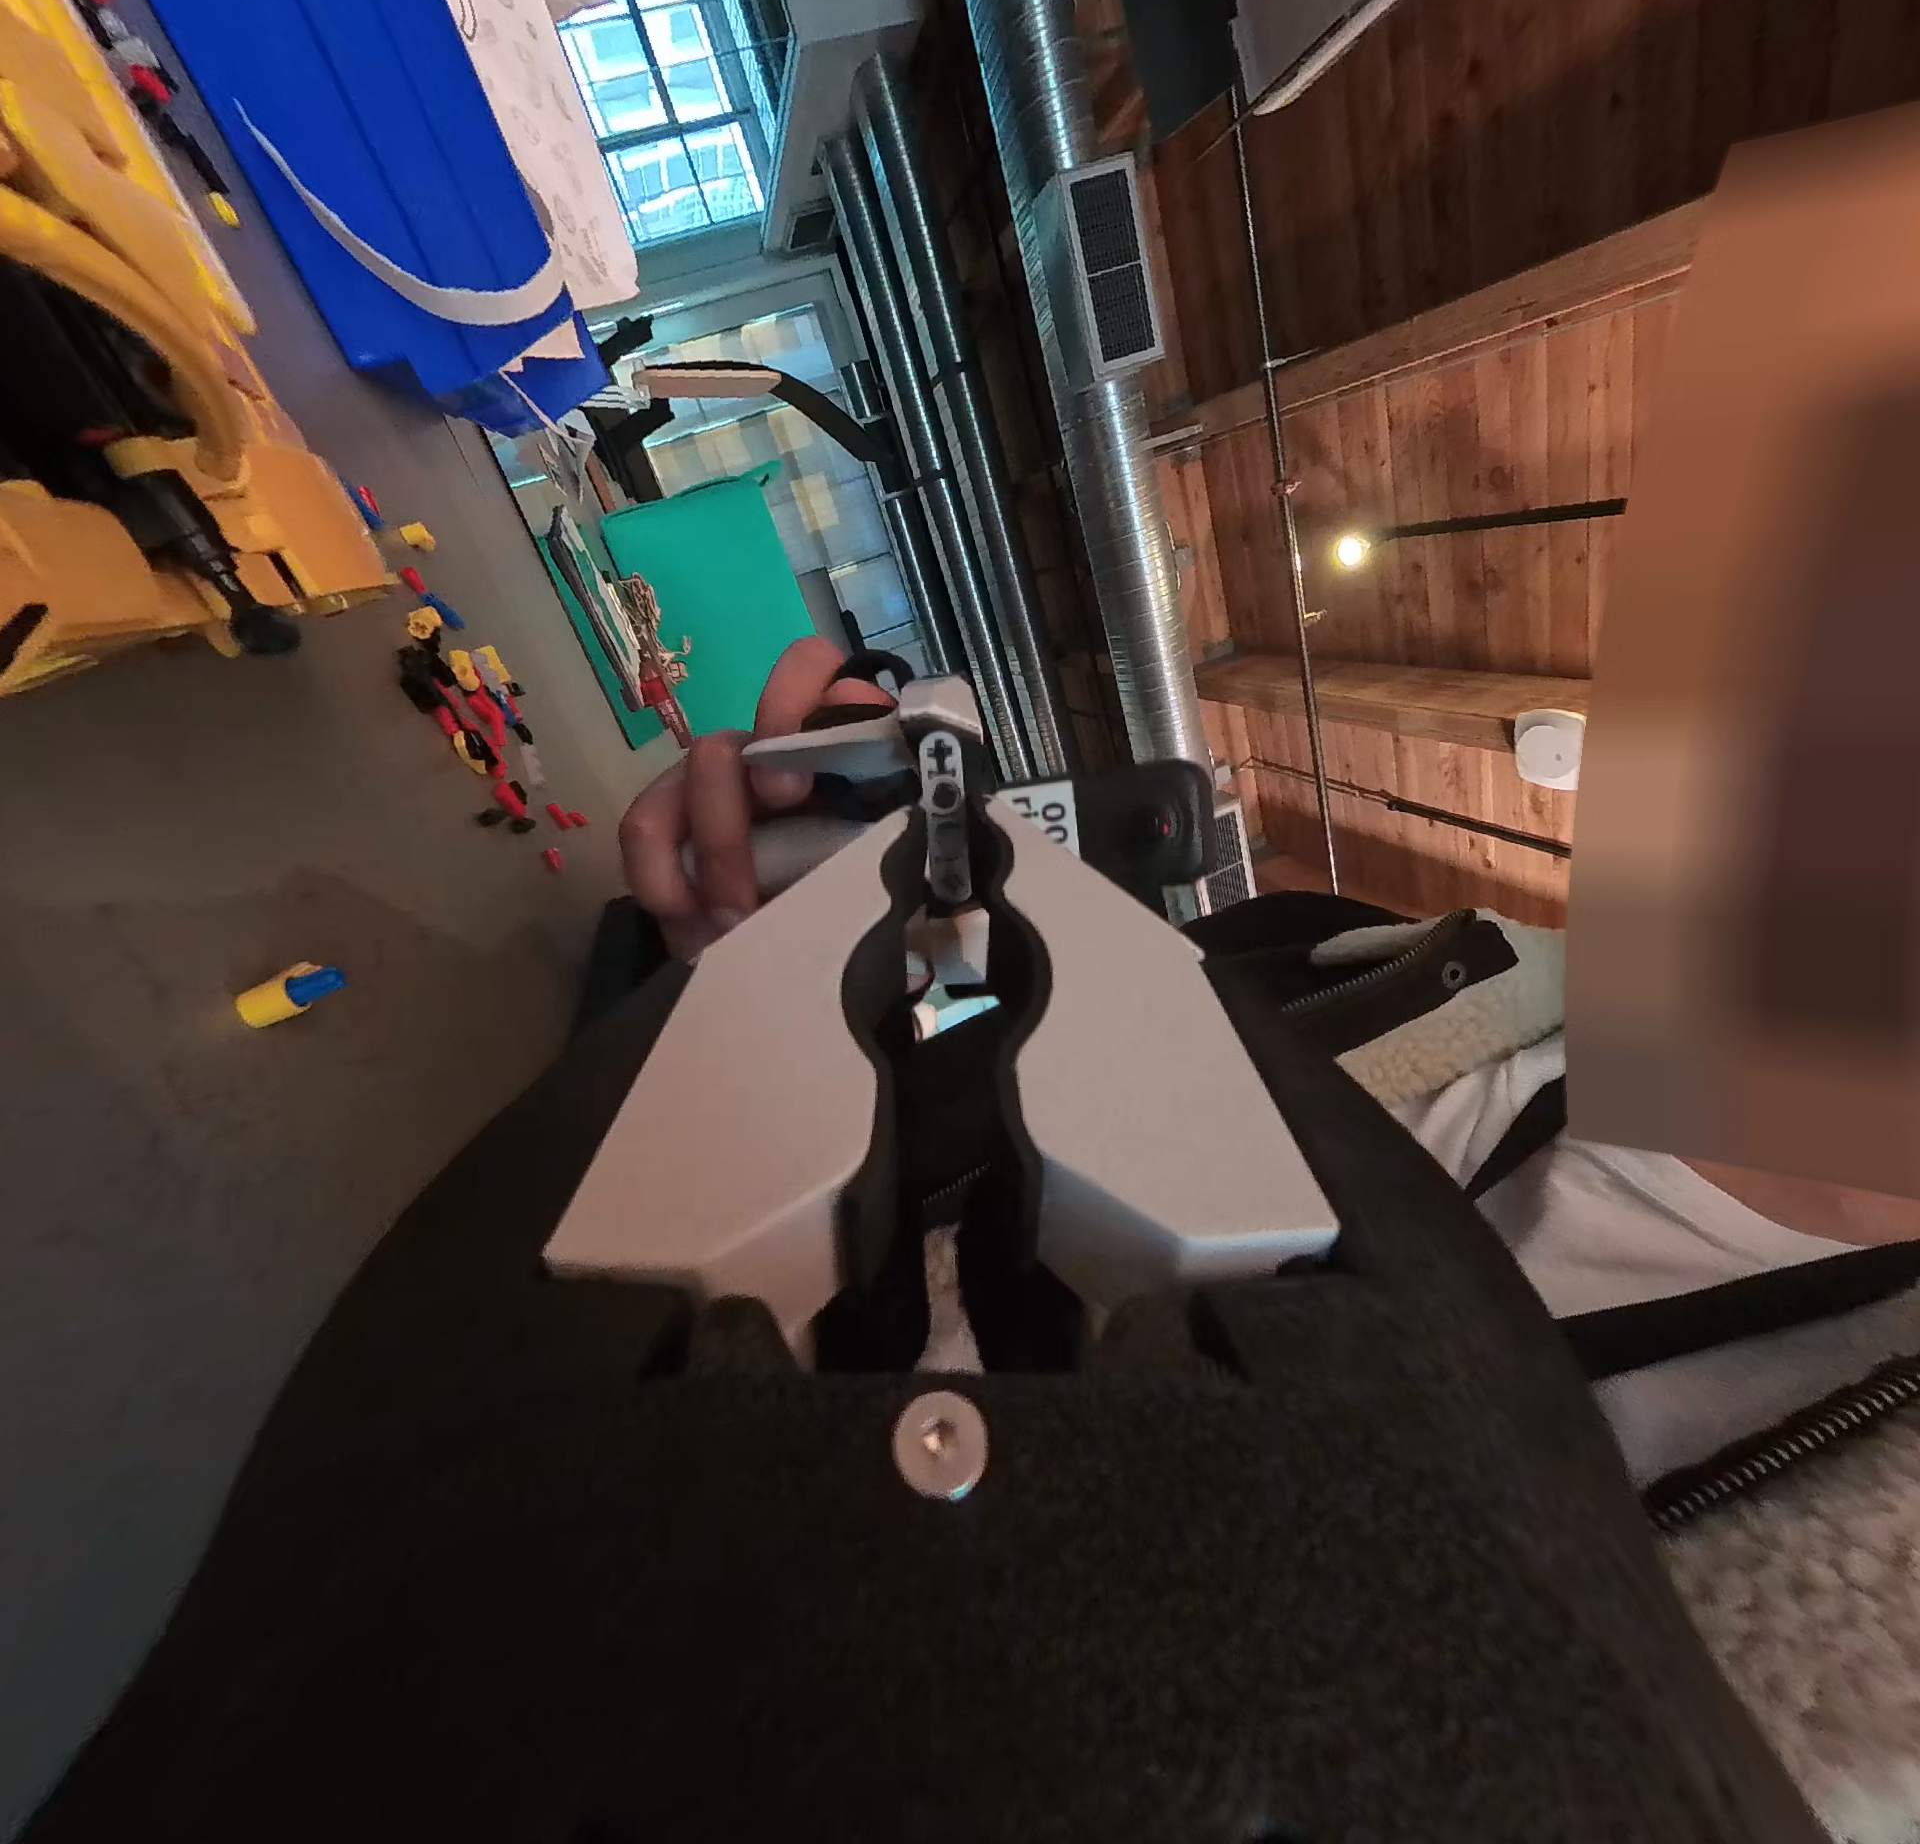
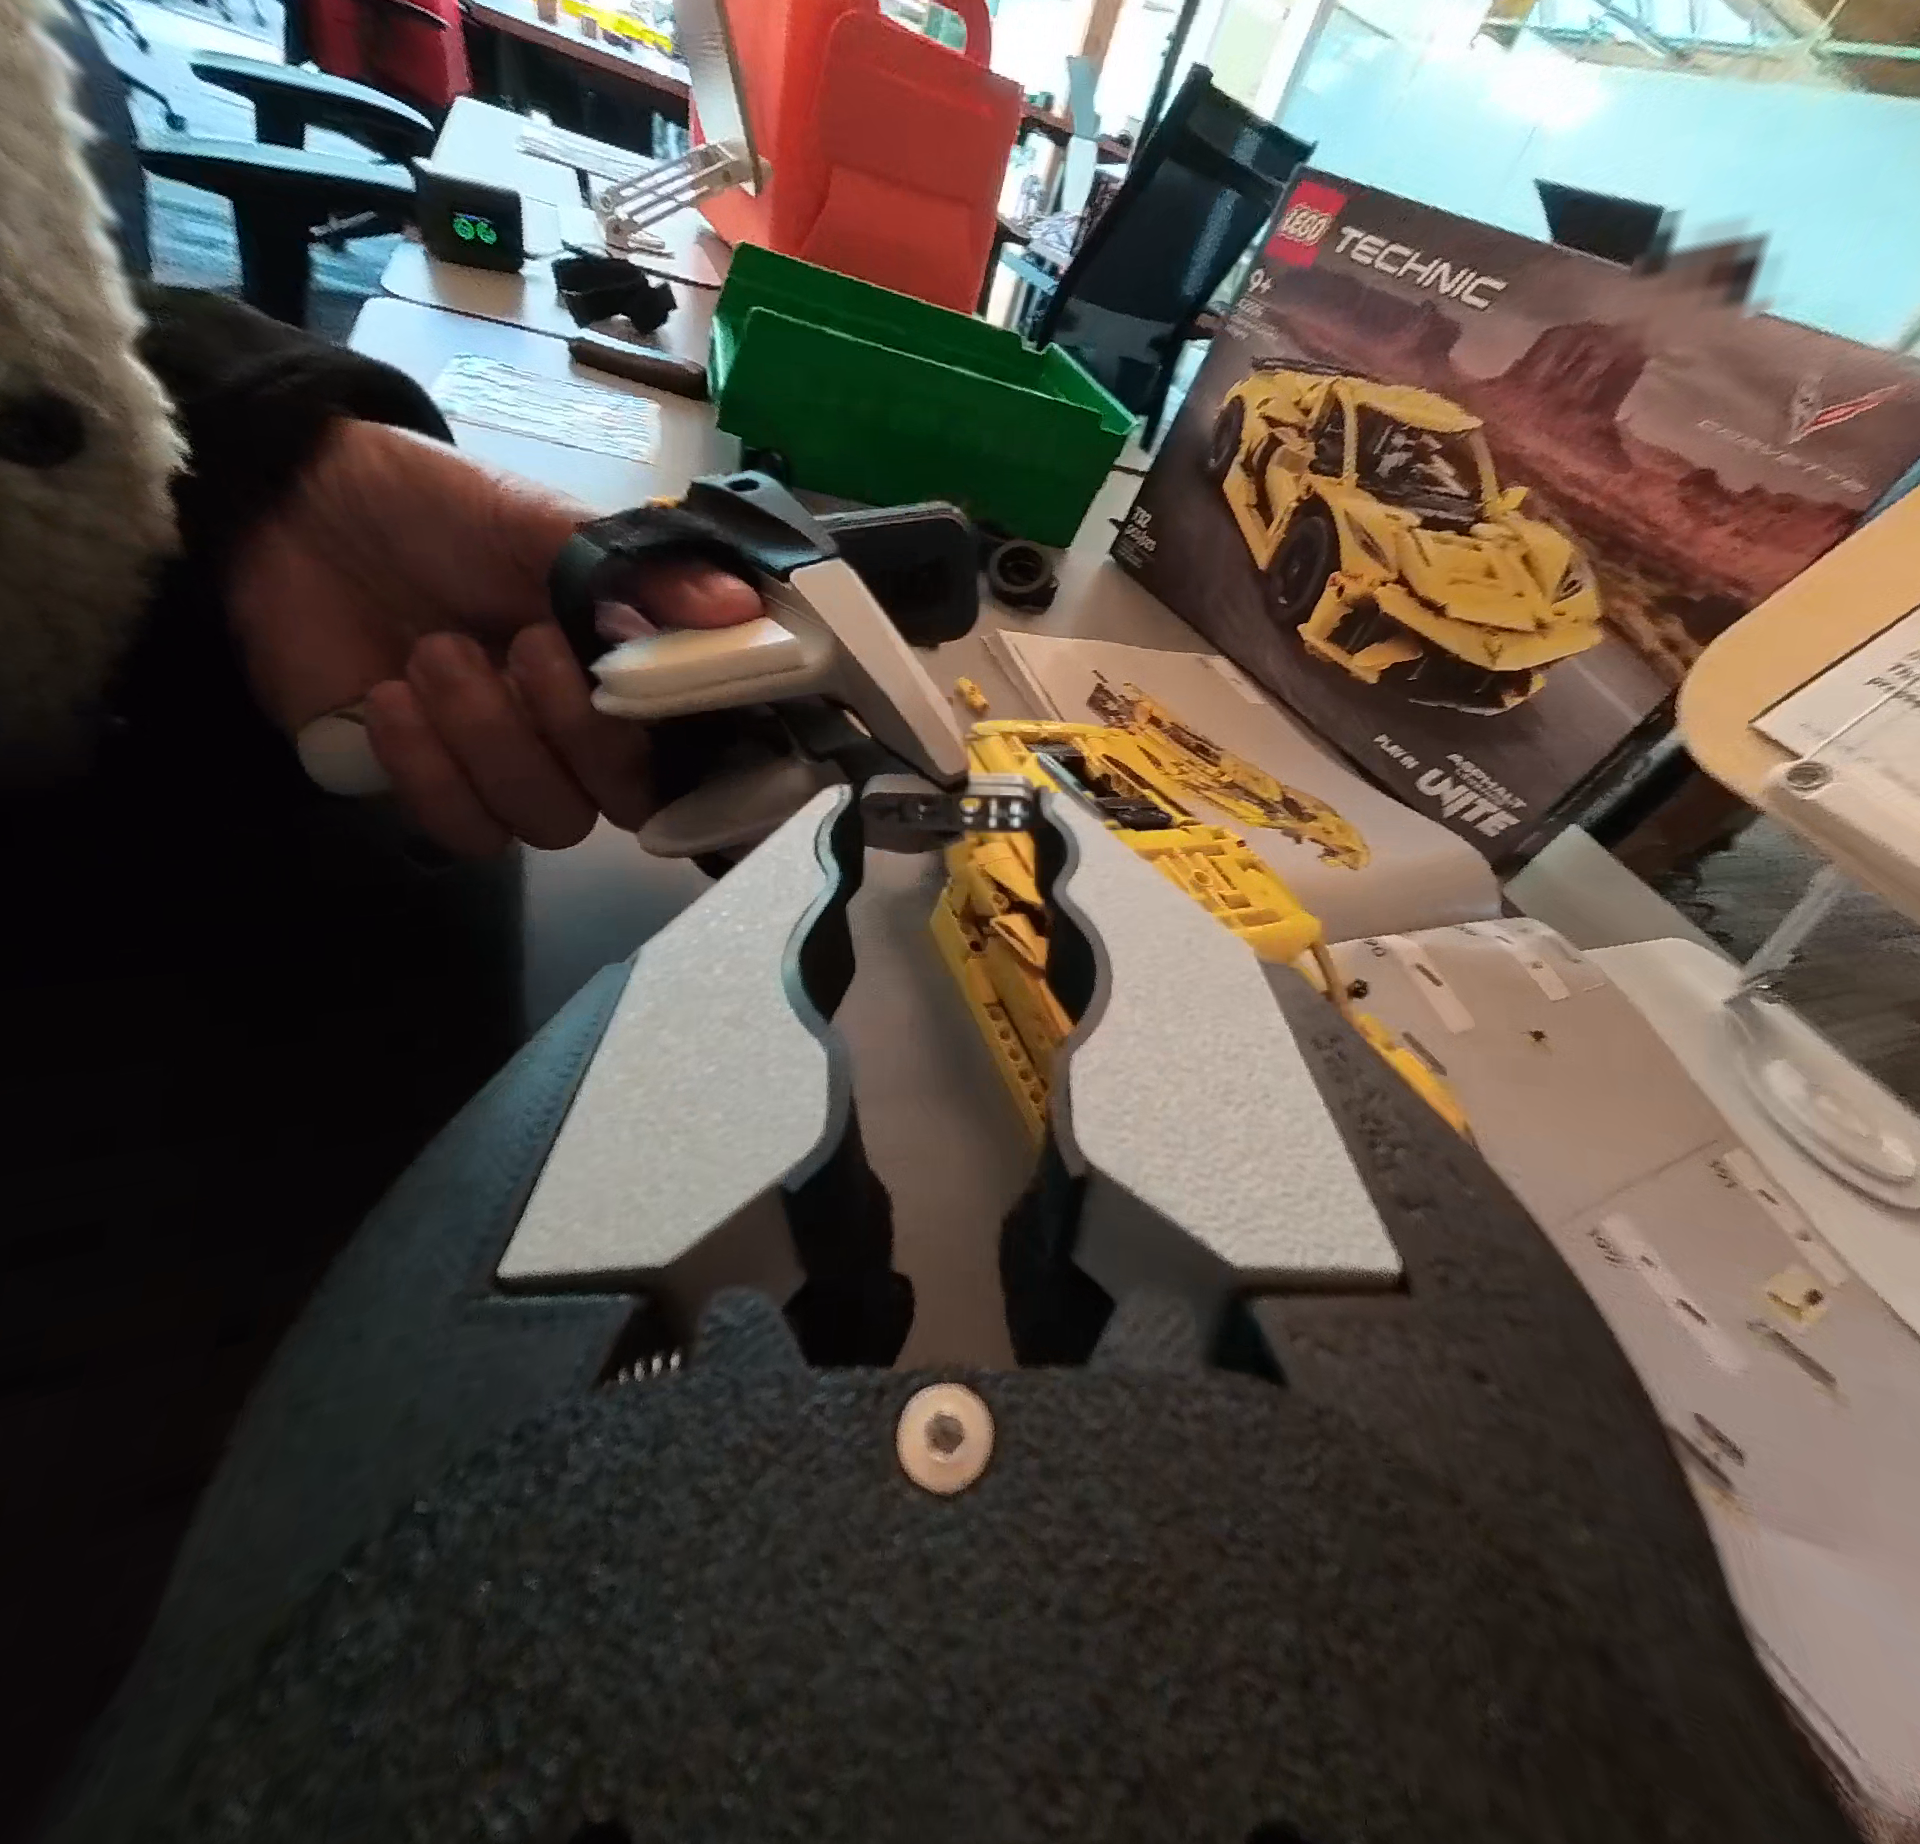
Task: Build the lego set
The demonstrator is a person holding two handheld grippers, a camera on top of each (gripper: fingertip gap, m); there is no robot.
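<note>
We hold a small grey beam (image 1: 948, 828) between both tools, up in the air above the table (image 1: 260, 1119). In the left wrist view the left tool (image 1: 948, 864) is clamped on the beam's near end, so the piece stands up past the tips with its holes facing us. The far end of the beam meets the tip of the right tool (image 1: 930, 714), which comes in from the left with a hand (image 1: 696, 838) around its grip.

The right wrist view shows the same piece, the grey beam (image 2: 951, 810), lying crosswise at the tips of the right tool (image 2: 948, 807), whose fingers sit close against its two ends. We cannot tell for certain from this view that they are squeezing it. The left tool (image 2: 951, 771) reaches in from the upper left and its tip touches the beam from above, with the person's hand (image 2: 457, 651) on its handle.

Only the right wrist view shows what lies beneath: the half-built yellow car (image 2: 1091, 921) directly below the beam, partly hidden behind our tool's fingers, resting on an open instruction booklet (image 2: 1174, 714). Beyond it stands the set's box (image 2: 1507, 506), and to the left of the box a green bin (image 2: 904, 412) with a red bag (image 2: 883, 121) behind it.

Only the left wrist view, tipped on its side, shows loose red, yellow and black pieces (image 1: 478, 714) scattered on the table, a yellow and blue piece (image 1: 286, 994) lying apart and nearer to us, and a blue bin (image 1: 384, 153) farther off.
</note>
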